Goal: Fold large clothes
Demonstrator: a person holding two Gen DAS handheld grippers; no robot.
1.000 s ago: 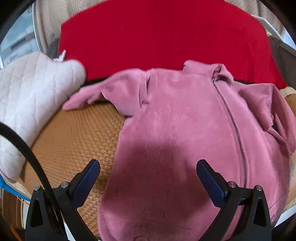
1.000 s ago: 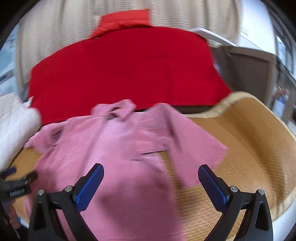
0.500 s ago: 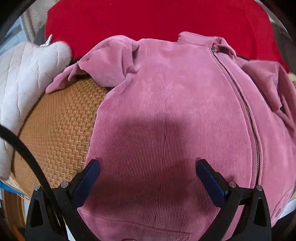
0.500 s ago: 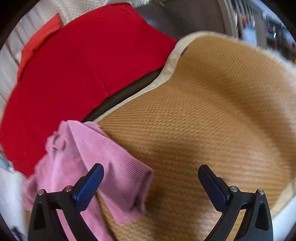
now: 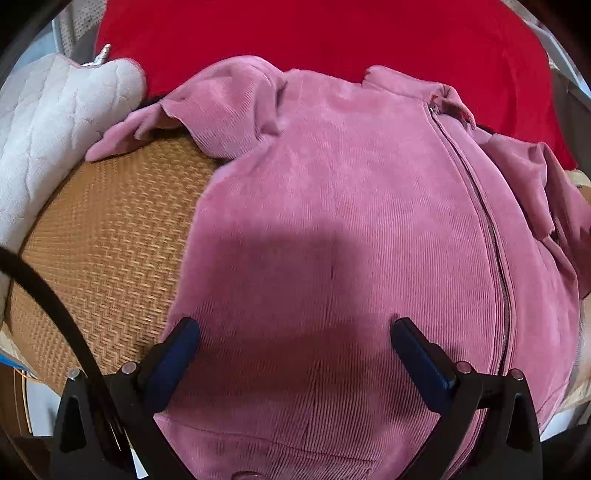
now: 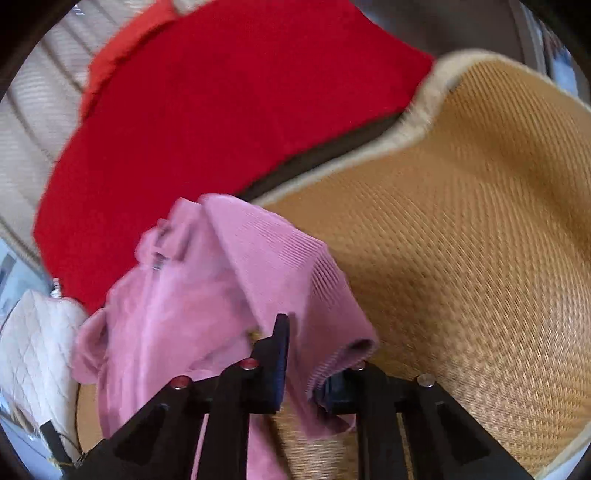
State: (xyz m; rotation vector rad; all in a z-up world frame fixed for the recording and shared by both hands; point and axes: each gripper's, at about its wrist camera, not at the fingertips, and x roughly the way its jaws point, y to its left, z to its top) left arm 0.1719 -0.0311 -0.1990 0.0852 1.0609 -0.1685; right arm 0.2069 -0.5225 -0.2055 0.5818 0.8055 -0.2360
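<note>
Fingers of the right gripper (image 6: 301,363) are closing on the ribbed cuff of a sleeve of the pink corduroy jacket (image 5: 351,236); cloth sits between the pads and is pinched there. Fingers of the left gripper (image 5: 295,343) are spread wide above the jacket's lower front, holding nothing; whether the tips touch the cloth cannot be told. Jacket lies front up, zip (image 5: 476,206) closed, on a woven tan mat (image 5: 107,251). Its other sleeve lies bunched near the collar end, reaching onto the mat. Beyond the collar lies a red cloth (image 5: 314,33). A white quilted item (image 5: 48,125) rests at the mat's edge, beside that bunched sleeve. The right-wrist view is blurred.
</note>
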